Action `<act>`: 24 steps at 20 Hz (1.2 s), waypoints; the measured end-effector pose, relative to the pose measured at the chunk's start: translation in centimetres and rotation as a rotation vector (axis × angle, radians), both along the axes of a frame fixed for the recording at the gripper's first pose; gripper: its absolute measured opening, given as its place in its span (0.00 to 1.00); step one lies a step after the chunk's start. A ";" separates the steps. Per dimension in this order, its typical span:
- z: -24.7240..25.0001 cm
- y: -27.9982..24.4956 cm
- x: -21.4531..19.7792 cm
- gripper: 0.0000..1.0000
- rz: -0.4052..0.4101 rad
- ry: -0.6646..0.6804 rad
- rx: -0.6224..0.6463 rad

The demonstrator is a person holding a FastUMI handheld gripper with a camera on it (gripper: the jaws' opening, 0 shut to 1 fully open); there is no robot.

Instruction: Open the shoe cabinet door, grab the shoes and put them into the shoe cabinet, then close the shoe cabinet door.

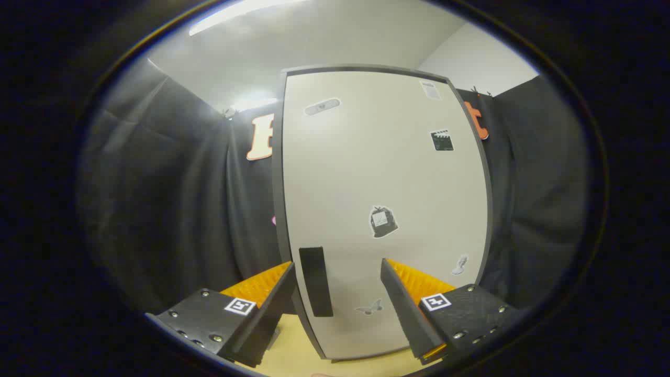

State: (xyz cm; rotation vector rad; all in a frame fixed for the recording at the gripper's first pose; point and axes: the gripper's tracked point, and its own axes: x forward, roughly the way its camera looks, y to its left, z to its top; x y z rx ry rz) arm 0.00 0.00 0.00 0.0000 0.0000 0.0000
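Pale wood of the table top [293,351] shows low between the two fingers of the gripper [337,272], which stand wide apart with nothing clamped between them. Just ahead of them, in the gap, rises the shoe cabinet [384,173], a tall upright box whose long axis runs vertically and whose off-white door [366,183] faces straight back toward the gripper. The door looks shut, flush inside its dark grey frame. A dark rectangular handle [315,281], itself standing upright, sits low on the door near its left edge, just beside the left finger's tip and apart from it. Small stickers dot the door: a bag shape [382,222] near the middle, a clapperboard [442,140] higher up toward the right, a faint butterfly [369,307] near the bottom. Beyond the cabinet hangs the booth's black cloth wall [172,209] on both sides, and above it a white ceiling with a bright strip light [235,13].
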 end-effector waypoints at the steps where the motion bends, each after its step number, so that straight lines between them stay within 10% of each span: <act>1: -0.1 0.2 0.1 0.99 0.001 0.003 0.000; 19: -1.6 1.7 3.2 0.99 0.017 0.006 -0.012; 24: -3.6 2.4 5.1 0.75 0.027 0.047 -0.020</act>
